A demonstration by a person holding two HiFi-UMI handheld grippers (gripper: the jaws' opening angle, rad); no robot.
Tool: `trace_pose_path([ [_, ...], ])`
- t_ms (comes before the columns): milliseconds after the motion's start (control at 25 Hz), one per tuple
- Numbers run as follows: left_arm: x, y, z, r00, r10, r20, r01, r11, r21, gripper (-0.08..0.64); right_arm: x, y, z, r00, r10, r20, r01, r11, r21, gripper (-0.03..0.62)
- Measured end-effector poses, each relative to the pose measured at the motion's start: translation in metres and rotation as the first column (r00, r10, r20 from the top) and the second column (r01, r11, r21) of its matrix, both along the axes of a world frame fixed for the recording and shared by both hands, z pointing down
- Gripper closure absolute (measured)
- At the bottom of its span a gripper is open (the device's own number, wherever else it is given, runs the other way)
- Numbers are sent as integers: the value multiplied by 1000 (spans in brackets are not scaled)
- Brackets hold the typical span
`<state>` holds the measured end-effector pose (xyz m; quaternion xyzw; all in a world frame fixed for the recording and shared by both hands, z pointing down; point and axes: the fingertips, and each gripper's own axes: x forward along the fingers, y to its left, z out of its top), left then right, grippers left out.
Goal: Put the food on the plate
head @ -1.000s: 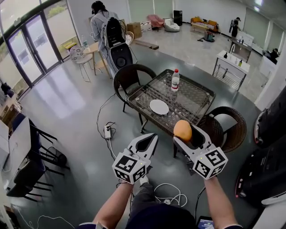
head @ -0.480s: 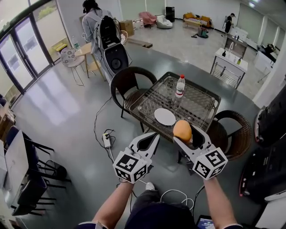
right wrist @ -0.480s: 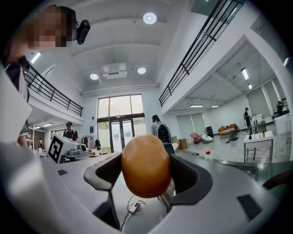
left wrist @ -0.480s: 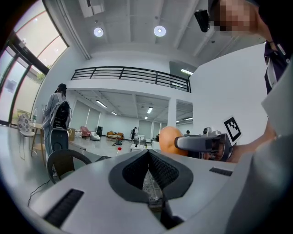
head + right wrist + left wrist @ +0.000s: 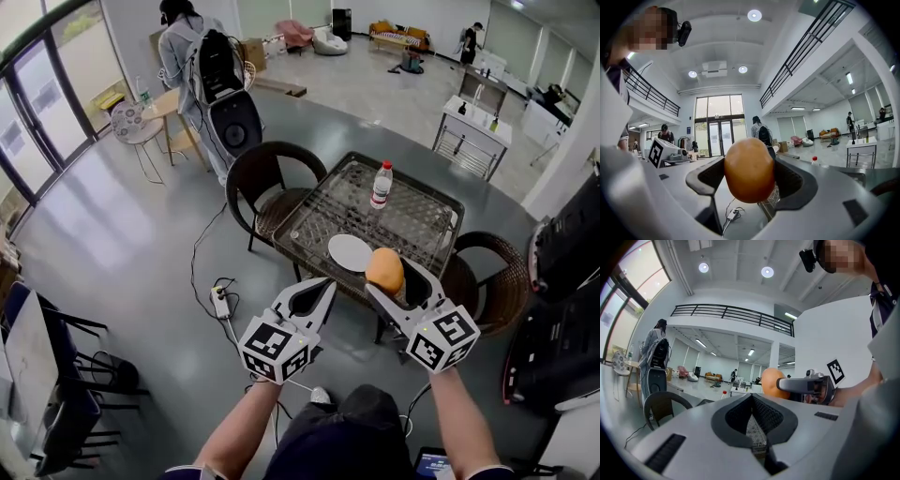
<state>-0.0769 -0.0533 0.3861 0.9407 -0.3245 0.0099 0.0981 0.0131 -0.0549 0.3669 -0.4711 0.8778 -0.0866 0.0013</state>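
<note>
Carrying step, I'd say. Left gripper (image 5: 317,291) is pinched together with nothing in it. Right gripper (image 5: 394,276) is clamped round the orange food (image 5: 384,269), held in the air short of the table (image 5: 427,225). The white plate (image 5: 350,252) lies bare by the near edge. Next, the food needs bringing over it, lowering and releasing. Farther back, a capped bottle (image 5: 381,185) stands upright.

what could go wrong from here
The round orange food is pinched only at its sides by the right gripper. It looks smooth and may slip out before reaching the plate.
A power strip lies on the floor near the table, a possible trip hazard.
The water bottle stands beyond the plate, so overreaching might topple it.
</note>
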Motion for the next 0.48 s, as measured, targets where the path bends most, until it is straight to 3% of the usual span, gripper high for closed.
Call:
trace_pose_path([
  [480, -9, -48, -1, 1000, -13, -12, 13, 1000, 1, 551, -11, -55, -10, 1000, -19, -16, 20, 999, 30, 252],
])
